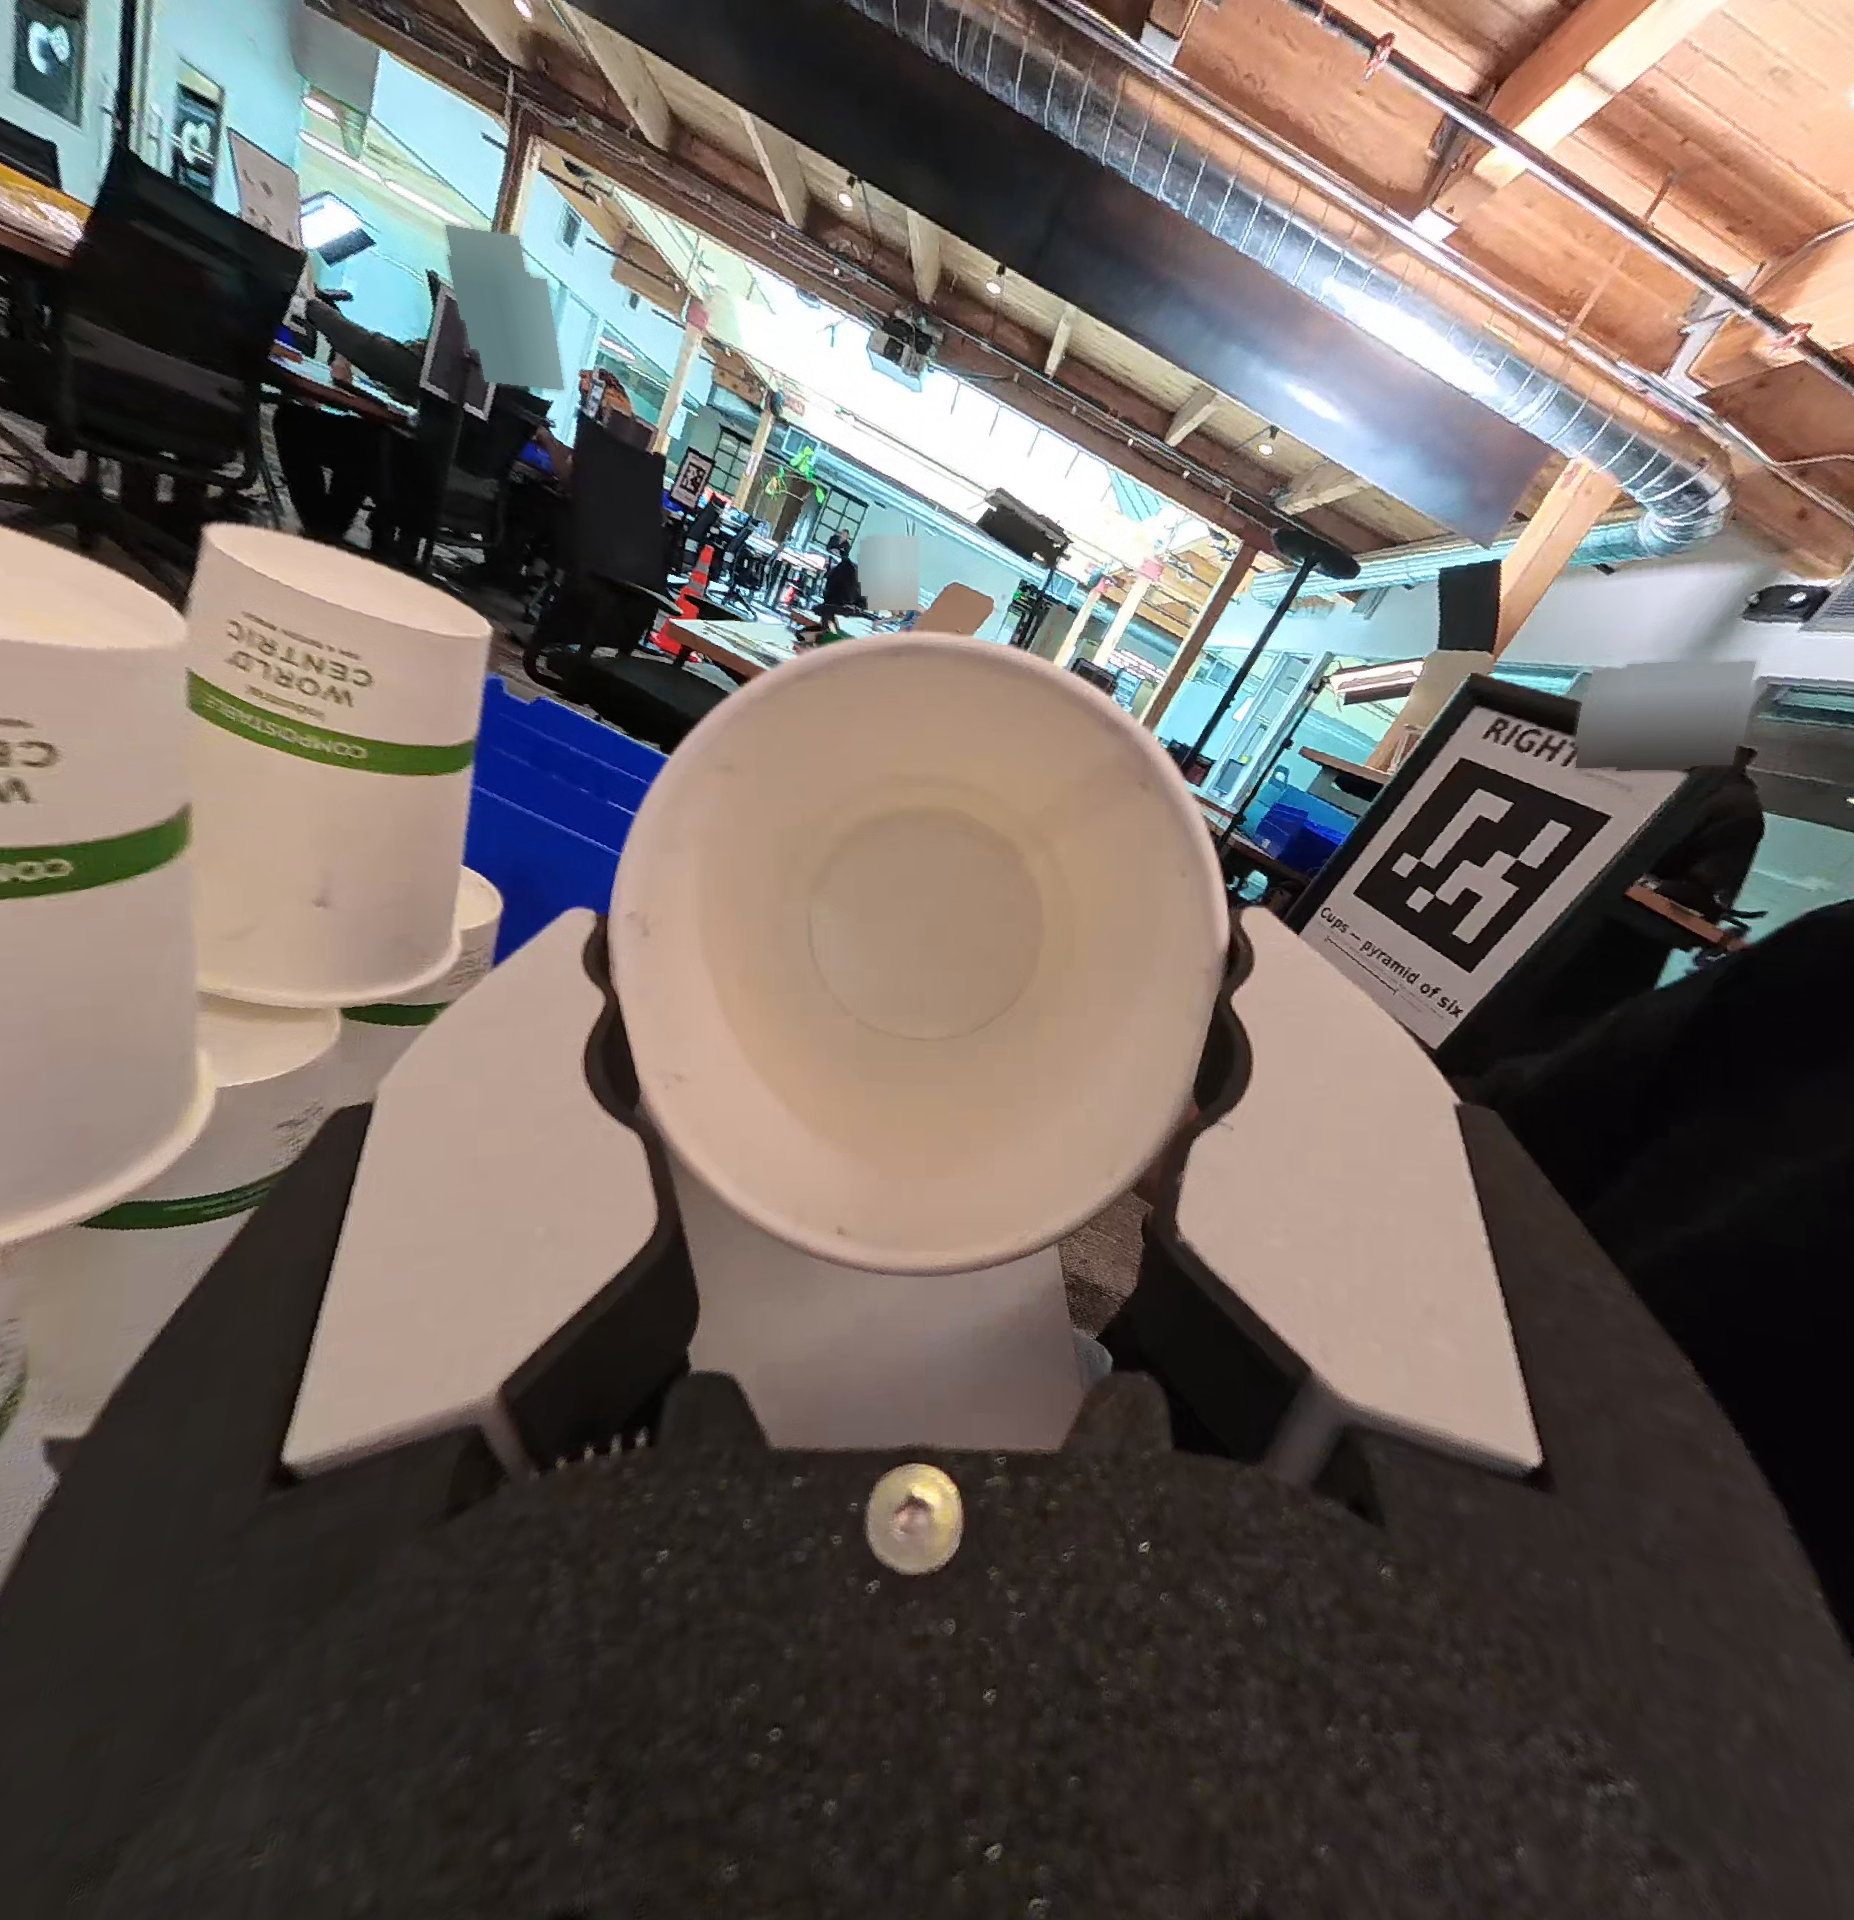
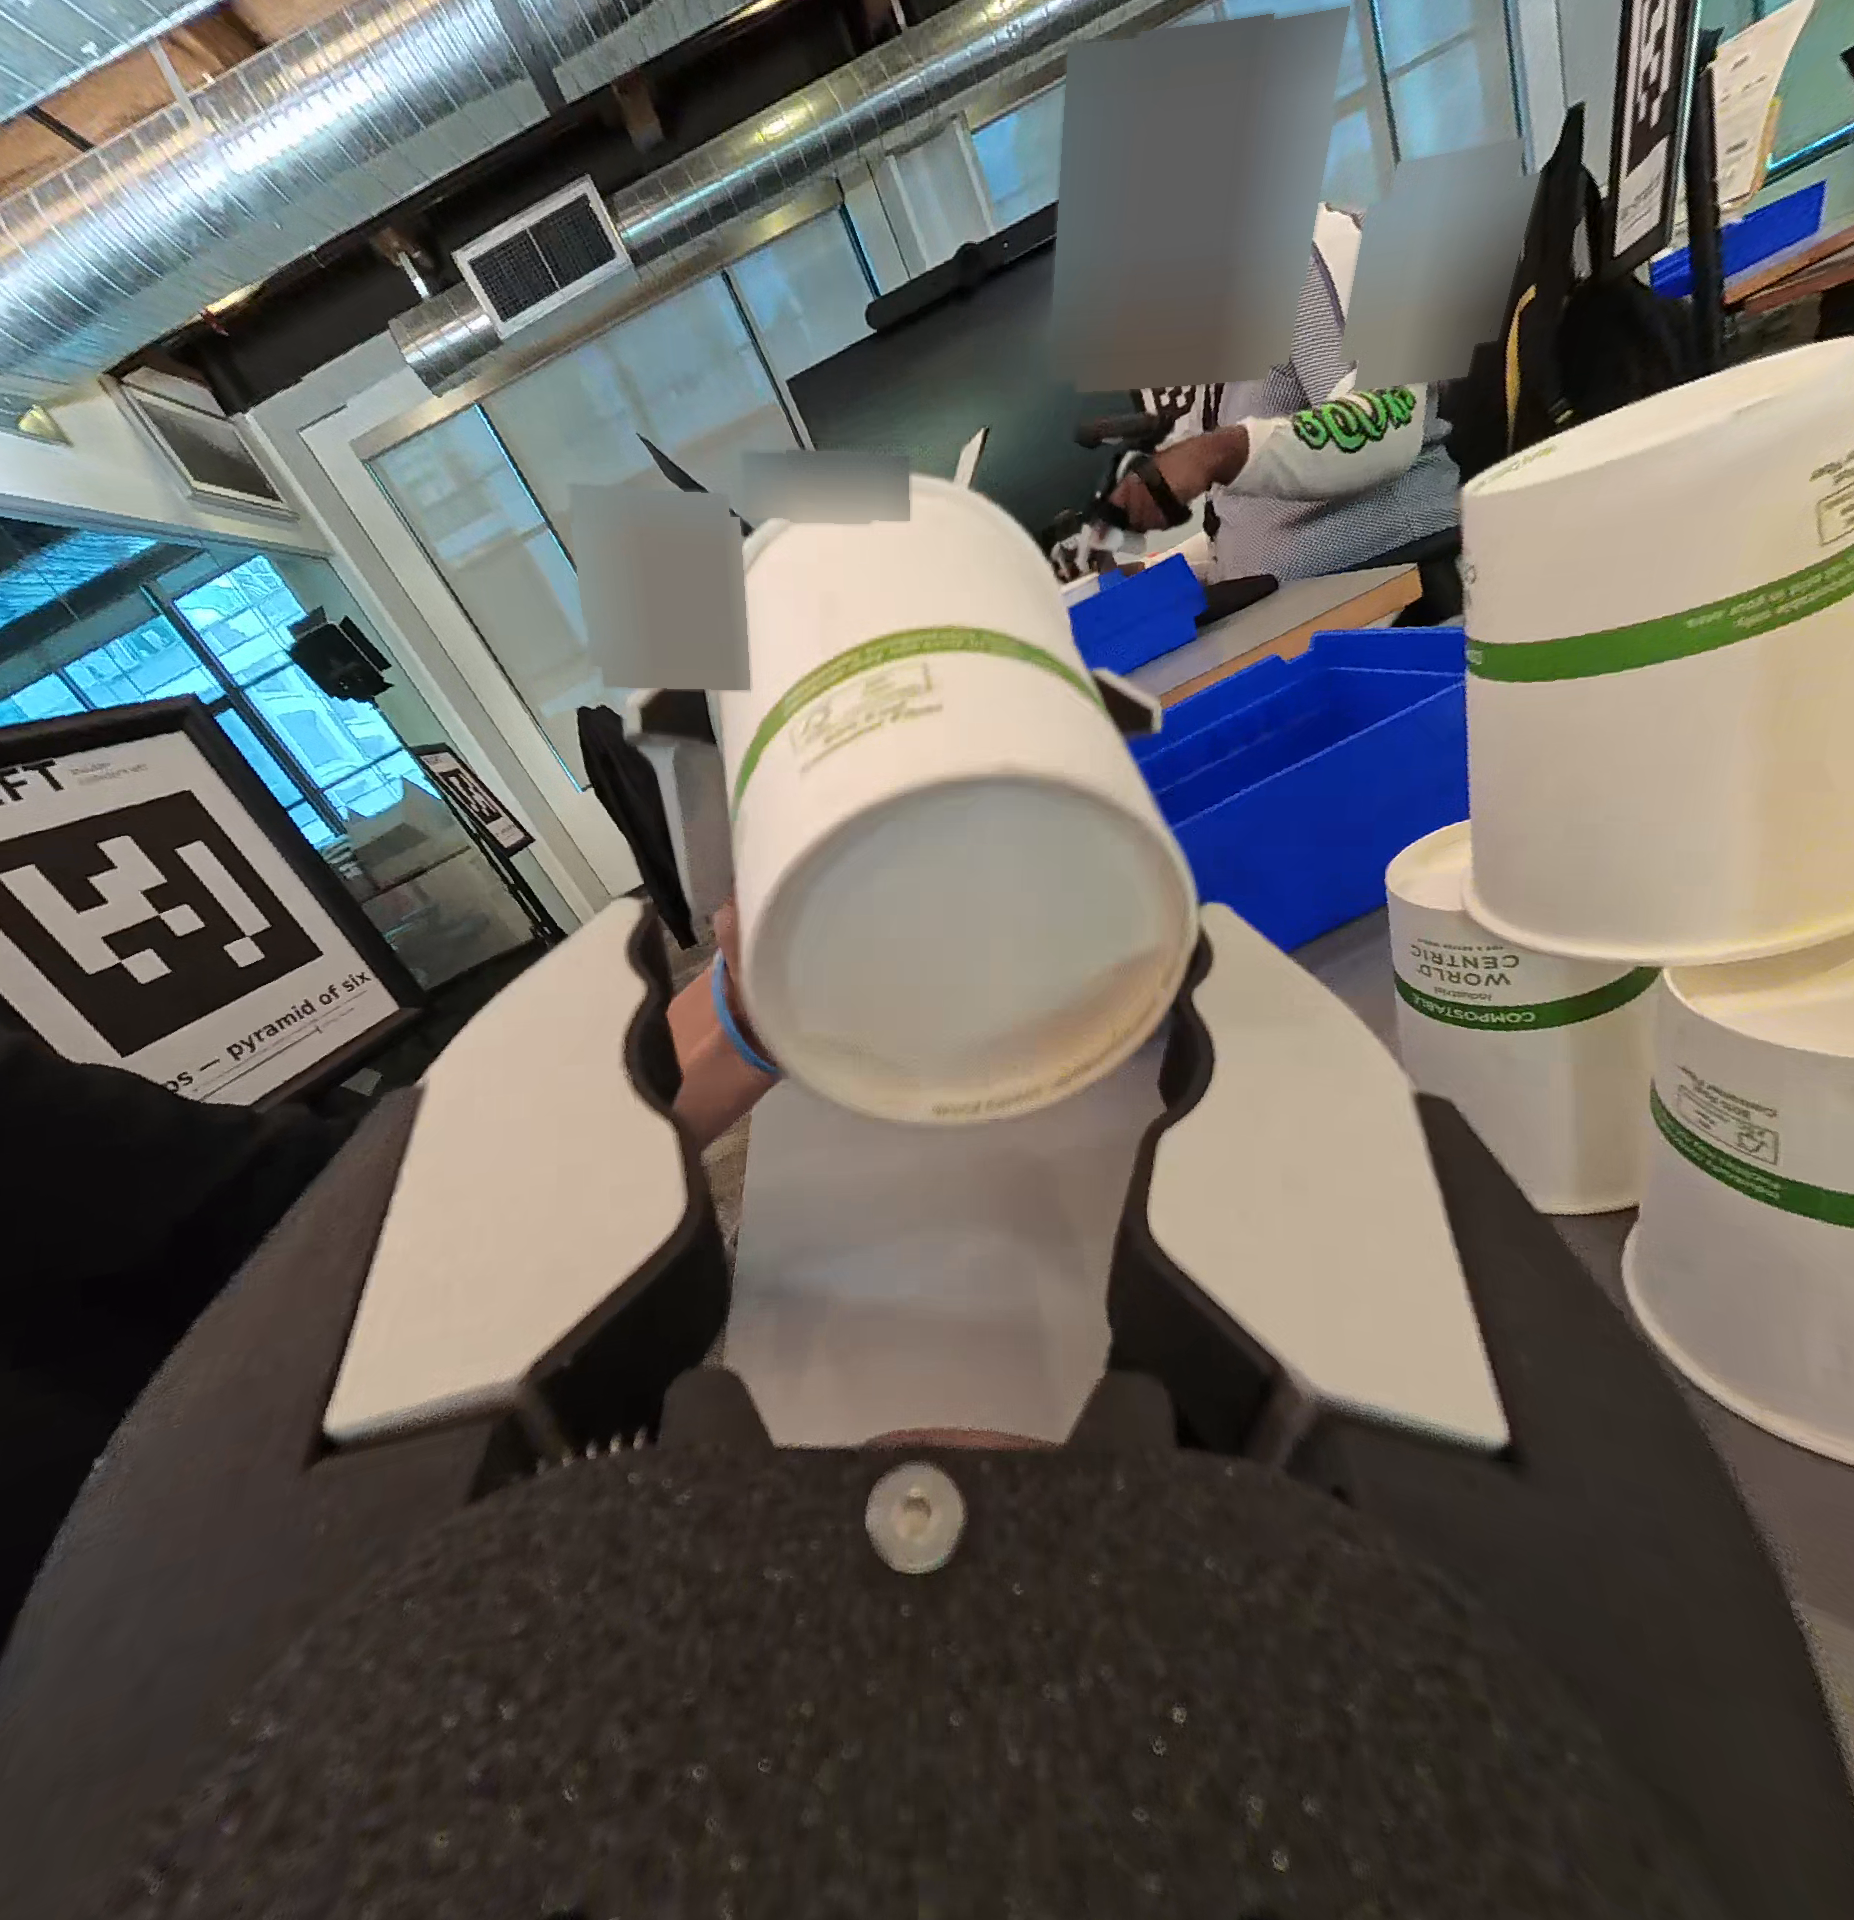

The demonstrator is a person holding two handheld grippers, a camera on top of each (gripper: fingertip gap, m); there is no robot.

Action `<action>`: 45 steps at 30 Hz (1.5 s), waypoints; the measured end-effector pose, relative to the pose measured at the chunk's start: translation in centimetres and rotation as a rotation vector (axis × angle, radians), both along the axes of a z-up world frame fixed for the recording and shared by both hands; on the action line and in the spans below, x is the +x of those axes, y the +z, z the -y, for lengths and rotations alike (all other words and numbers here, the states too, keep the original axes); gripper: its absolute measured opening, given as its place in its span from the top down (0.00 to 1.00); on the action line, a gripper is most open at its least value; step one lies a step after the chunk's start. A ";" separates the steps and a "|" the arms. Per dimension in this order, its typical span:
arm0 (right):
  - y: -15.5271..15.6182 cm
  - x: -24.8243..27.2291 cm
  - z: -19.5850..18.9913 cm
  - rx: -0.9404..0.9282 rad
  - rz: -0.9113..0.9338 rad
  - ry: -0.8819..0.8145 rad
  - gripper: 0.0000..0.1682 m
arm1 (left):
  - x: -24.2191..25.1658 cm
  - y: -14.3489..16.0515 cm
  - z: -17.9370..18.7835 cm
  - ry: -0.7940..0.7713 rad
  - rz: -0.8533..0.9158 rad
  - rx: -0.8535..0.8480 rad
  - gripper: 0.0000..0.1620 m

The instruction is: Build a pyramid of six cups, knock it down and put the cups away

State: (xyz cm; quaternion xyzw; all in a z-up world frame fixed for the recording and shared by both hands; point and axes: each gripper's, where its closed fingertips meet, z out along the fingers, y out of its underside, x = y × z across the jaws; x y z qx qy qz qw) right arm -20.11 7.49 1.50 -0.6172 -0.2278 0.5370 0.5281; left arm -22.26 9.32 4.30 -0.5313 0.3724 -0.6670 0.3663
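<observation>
A white paper cup with a green band (image 1: 902,1091) lies on its side in the air. My left gripper (image 1: 918,956) is shut on its wall, with the open mouth facing that camera. In the right wrist view the same cup (image 2: 902,727) shows its base. My right gripper (image 2: 918,997) faces the left one and straddles the base. Its right finger touches the cup and a gap shows on the left. The left gripper's fingertips (image 2: 1129,698) show on the cup farther along. Upside-down cups stand stacked in two tiers (image 1: 320,769) (image 2: 1671,707).
A blue bin (image 1: 549,790) (image 2: 1307,790) stands behind the stack. Framed marker signs stand at the sides (image 1: 1463,873) (image 2: 144,914). A wrist with a blue band (image 2: 736,1023) shows under the cup, and a dark sleeve (image 1: 1712,1143) at the right. People sit at a far table (image 2: 1307,457).
</observation>
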 end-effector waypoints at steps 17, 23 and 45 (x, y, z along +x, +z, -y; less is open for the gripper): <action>4.3 6.6 -4.0 0.056 0.569 -0.089 0.54 | -2.1 -8.6 -0.7 0.219 -0.347 0.042 0.32; 12.9 9.4 -9.5 0.194 1.189 -0.095 0.54 | -4.3 -10.7 1.6 0.399 -0.353 0.103 0.36; 8.8 6.4 -17.8 -0.198 1.715 0.323 0.54 | -3.5 -12.0 3.2 0.329 -0.404 0.113 0.38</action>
